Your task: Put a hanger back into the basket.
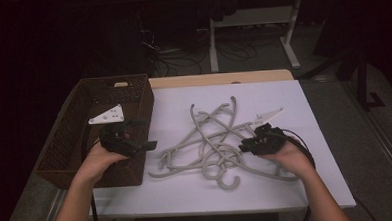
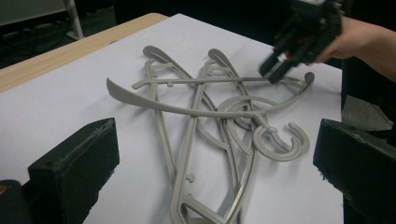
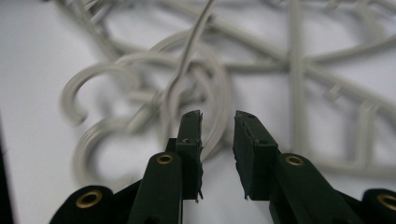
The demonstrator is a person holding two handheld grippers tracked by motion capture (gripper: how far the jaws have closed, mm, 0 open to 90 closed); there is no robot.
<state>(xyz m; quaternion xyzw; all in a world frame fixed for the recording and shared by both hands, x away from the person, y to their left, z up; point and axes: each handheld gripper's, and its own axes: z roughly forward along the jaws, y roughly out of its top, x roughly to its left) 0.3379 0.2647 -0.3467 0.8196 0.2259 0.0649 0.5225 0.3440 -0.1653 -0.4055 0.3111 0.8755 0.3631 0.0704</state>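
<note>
Right gripper (image 3: 218, 122): jaws narrowly parted, empty, poised over tangled grey hangers (image 1: 213, 140) heaped mid-table on the white sheet (image 1: 287, 186). Left gripper (image 1: 146, 144): jaws wide apart, empty, at the wicker basket (image 1: 65, 141) beside the heap.

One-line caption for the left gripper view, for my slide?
Tangled grey plastic hangers on a white table, framed by the open left gripper, right gripper reaching in opposite.
</note>
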